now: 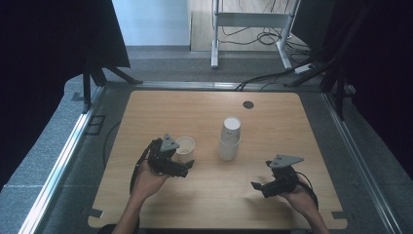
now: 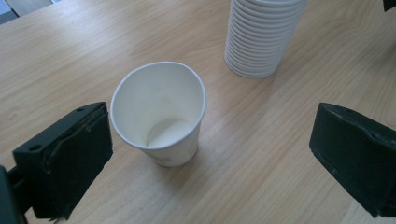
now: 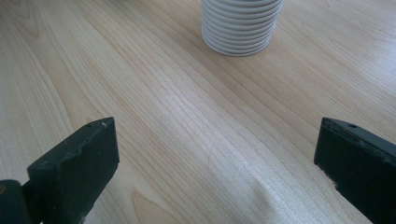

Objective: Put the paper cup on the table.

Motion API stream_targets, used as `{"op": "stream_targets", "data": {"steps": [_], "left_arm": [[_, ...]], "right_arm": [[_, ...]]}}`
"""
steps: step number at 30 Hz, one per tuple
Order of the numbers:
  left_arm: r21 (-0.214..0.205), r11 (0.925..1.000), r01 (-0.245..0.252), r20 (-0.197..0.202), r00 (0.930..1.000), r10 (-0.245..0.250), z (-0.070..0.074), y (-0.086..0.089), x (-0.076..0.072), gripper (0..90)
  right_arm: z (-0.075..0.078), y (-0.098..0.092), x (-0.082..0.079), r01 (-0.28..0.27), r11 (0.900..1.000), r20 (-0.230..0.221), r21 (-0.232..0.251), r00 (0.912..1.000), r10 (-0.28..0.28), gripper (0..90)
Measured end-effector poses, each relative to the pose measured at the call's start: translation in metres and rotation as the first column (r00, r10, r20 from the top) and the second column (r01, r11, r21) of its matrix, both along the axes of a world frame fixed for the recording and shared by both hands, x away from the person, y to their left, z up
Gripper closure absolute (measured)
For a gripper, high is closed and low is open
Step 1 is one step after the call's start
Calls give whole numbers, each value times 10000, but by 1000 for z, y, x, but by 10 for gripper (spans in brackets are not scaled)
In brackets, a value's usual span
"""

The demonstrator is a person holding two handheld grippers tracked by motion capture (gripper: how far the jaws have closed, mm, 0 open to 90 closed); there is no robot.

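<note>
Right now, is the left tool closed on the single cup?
No, the left tool is open, and the cup stands free between its jaws.

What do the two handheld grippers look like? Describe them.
The left gripper and right gripper are alike: black bodies, each with a grey three-cornered plate on top, a black cable trailing back, and two blocky black jaws with scuffed edges. The forearms are bare; no sleeves visible.

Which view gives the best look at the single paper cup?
The left gripper view: the single paper cup stands upright and empty between the open jaws of the left hand-held gripper, rim and inside bottom plain. The high view shows it small, beside that hand-held gripper. The right gripper view looks toward the stack of cups.
</note>
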State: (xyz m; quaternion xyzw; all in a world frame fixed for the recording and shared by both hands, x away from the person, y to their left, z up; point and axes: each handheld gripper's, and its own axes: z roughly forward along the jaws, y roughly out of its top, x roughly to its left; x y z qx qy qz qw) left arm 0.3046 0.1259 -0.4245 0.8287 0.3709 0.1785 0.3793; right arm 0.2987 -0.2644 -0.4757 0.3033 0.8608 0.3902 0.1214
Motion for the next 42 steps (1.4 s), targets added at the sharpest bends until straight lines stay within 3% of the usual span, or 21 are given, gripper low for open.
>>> {"op": "stream_targets", "data": {"steps": [7,12,19,28,35,41,42], "left_arm": [[177,9995,276,257,9993,-280,-5,1,-14,0],[-144,9995,265,357,9990,-259,-16,6,-25,0],[-242,9995,220,123,9997,-217,-33,10,-35,0],[-242,9997,54,-546,9985,-67,-64,13,-42,0],[305,9995,114,-848,9964,-88,-78,6,-42,0],[772,9963,378,-1553,9875,-254,-94,-4,-41,0],[697,9968,391,-1522,9879,-281,-95,-4,-41,0]], "right_arm": [[1,-3,-3,78,10000,115,-13,9999,-78,0],[1,-8,-8,235,9997,150,27,9996,-235,0],[-3,-11,-10,421,9991,64,-7,9991,-421,0],[-11,-16,-16,609,9978,-47,-248,9981,-610,1],[-20,-18,-19,754,9958,-180,-521,9969,-765,1],[-32,-17,-18,664,9916,-180,-1107,9975,-688,1],[-34,-17,-18,599,9908,-217,-1212,9978,-630,1]]}}
